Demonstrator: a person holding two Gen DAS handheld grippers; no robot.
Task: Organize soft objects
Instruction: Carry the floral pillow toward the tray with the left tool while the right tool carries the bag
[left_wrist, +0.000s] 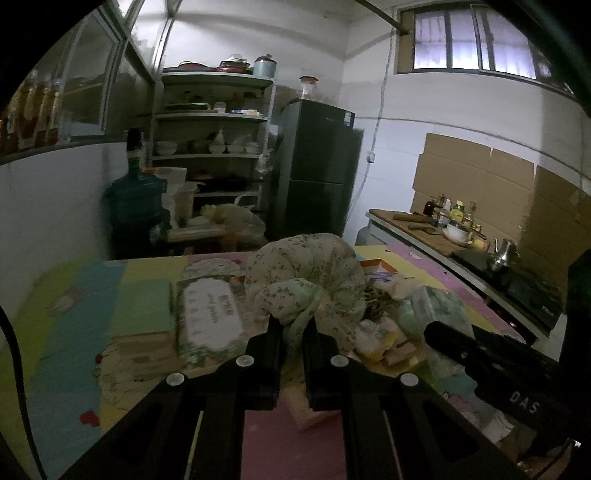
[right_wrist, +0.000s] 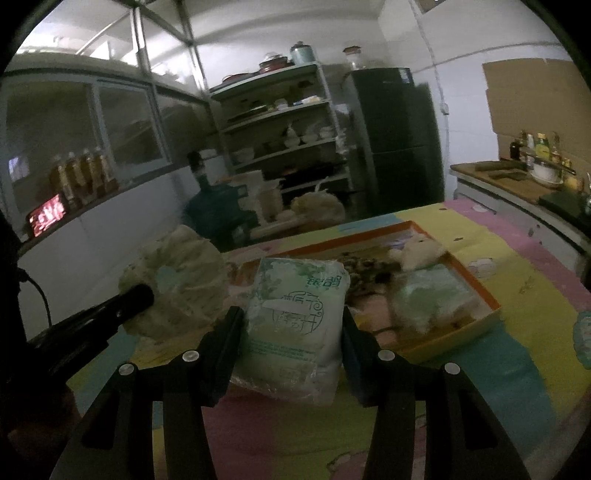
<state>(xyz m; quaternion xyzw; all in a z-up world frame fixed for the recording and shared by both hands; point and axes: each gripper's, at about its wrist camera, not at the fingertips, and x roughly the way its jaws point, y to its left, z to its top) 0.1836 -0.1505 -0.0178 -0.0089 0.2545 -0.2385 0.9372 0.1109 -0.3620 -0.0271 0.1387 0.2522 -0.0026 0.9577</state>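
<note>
My left gripper (left_wrist: 294, 326) is shut on a floral cloth bundle (left_wrist: 306, 280) and holds it above the table; the bundle also shows in the right wrist view (right_wrist: 181, 280). My right gripper (right_wrist: 291, 314) is shut on a green-and-white tissue pack (right_wrist: 295, 325), held above the mat. An orange-rimmed tray (right_wrist: 476, 284) behind it holds a white plush toy (right_wrist: 421, 251), a pale green soft item (right_wrist: 428, 295) and a dark patterned item (right_wrist: 362, 266). The right gripper body (left_wrist: 491, 369) shows at the right of the left wrist view.
The table has a pastel mat (left_wrist: 74, 306). A box lid with a green floral border (left_wrist: 210, 317) lies left of the bundle. A counter (left_wrist: 424, 225) with bottles stands at right. A fridge (left_wrist: 317, 170), shelves and a water jug (left_wrist: 136, 203) stand behind.
</note>
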